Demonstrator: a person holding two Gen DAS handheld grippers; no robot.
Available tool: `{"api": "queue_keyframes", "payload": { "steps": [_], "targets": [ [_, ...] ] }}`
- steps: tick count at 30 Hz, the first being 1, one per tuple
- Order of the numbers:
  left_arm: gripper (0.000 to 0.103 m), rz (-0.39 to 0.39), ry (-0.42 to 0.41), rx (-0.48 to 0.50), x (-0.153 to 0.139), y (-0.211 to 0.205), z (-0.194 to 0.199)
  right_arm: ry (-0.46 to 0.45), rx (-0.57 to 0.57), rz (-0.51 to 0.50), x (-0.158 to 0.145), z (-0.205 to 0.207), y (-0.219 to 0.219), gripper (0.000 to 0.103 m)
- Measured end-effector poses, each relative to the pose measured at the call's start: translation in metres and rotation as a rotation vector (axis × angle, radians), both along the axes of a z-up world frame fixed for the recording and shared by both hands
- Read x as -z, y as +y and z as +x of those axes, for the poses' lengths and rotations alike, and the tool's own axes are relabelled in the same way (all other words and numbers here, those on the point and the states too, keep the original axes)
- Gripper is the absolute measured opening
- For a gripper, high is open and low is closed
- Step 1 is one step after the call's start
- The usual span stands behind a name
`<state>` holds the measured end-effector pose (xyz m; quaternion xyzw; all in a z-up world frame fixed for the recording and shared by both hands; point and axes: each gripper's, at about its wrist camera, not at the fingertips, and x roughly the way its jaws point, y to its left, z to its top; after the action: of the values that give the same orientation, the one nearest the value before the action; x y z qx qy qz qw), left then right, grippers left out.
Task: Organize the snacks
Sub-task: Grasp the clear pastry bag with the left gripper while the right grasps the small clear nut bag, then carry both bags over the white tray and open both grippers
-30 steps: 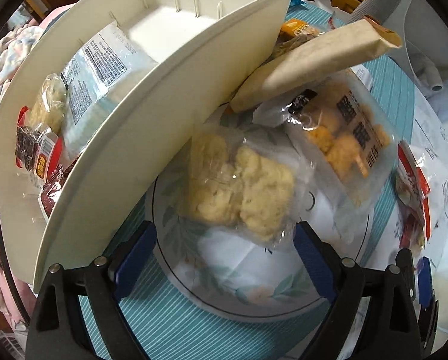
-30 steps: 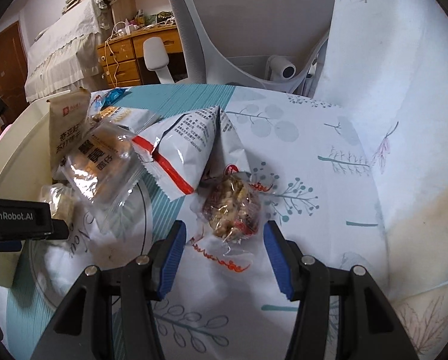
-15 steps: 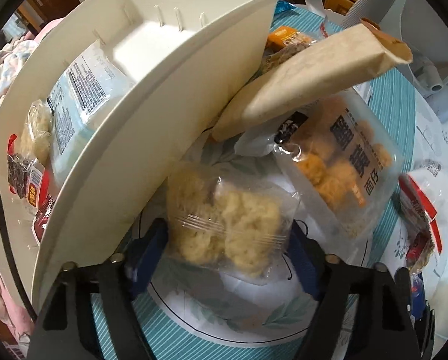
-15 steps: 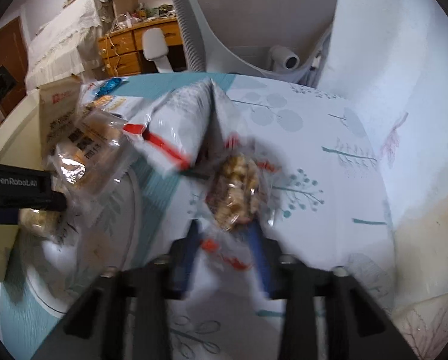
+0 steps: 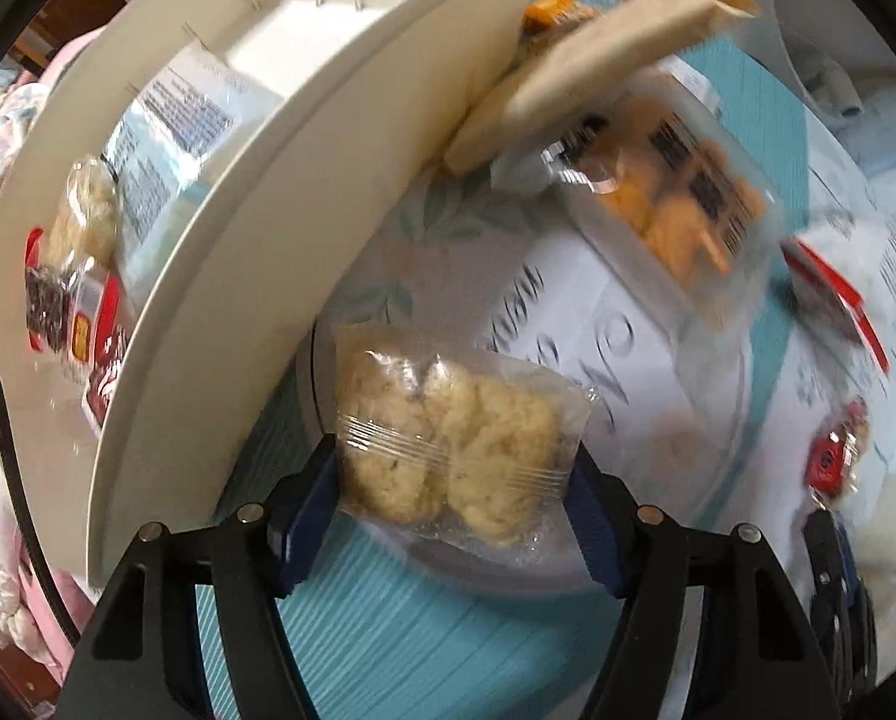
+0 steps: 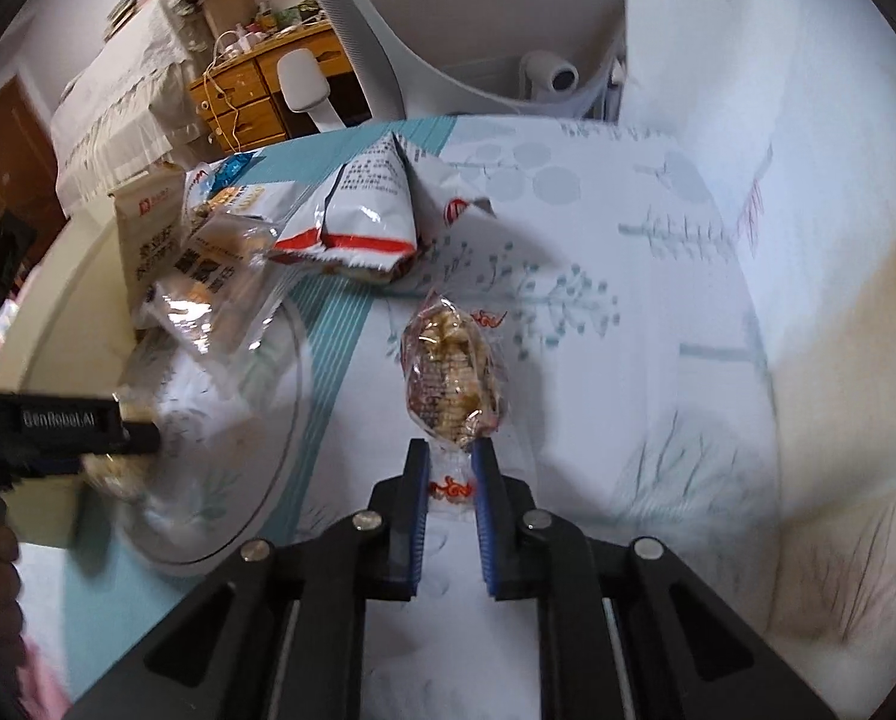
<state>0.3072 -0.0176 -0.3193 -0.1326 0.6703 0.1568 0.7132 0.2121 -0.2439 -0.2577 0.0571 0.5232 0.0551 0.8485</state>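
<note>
L gripper (image 5: 454,480) clamped on cookie pack (image 5: 454,450) over plate (image 5: 718,420), beside bin (image 5: 304,228) | R gripper (image 6: 451,480), jaws just closing, pinches nut pack (image 6: 451,378) tail above cloth (image 6: 628,300) | both light, crinkly, crumbly; grip edges, seals.

A white office chair (image 6: 484,30) is positioned behind the table, with a wooden drawer unit (image 6: 250,96) beyond it.

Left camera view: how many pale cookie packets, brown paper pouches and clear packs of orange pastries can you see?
Pale cookie packets: 2, one held up front, one in the white bin at its left end
Brown paper pouch: 1
Clear pack of orange pastries: 1
Total: 4
</note>
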Motion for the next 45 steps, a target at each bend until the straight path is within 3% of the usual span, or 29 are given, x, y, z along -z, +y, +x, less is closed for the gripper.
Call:
{"api": "queue_keyframes", "payload": {
  "steps": [7,12,20,24,30,39,45],
  "targets": [
    [0.069,-0.089,-0.017,0.102,-0.024,-0.006,-0.018,0.102,0.085,0.154,-0.007,-0.023,-0.008,0.014],
    [0.069,-0.158,-0.108,0.167,-0.054,-0.008,-0.045,0.14,0.086,0.196,-0.017,-0.042,-0.003,0.014],
    [0.069,-0.222,-0.319,0.307,-0.11,-0.002,-0.11,0.135,0.056,0.275,-0.043,-0.07,0.026,0.014],
    [0.069,-0.251,-0.397,0.338,-0.147,0.018,-0.132,0.111,0.025,0.312,-0.058,-0.084,0.05,0.014],
    [0.069,-0.313,-0.449,0.365,-0.172,0.06,-0.151,0.067,-0.009,0.37,-0.076,-0.098,0.091,0.014],
    [0.069,-0.329,-0.512,0.396,-0.195,0.134,-0.163,-0.009,0.005,0.383,-0.097,-0.108,0.155,0.014],
    [0.069,-0.316,-0.507,0.399,-0.195,0.182,-0.159,-0.064,0.007,0.38,-0.106,-0.111,0.198,0.014]
  ]
}}
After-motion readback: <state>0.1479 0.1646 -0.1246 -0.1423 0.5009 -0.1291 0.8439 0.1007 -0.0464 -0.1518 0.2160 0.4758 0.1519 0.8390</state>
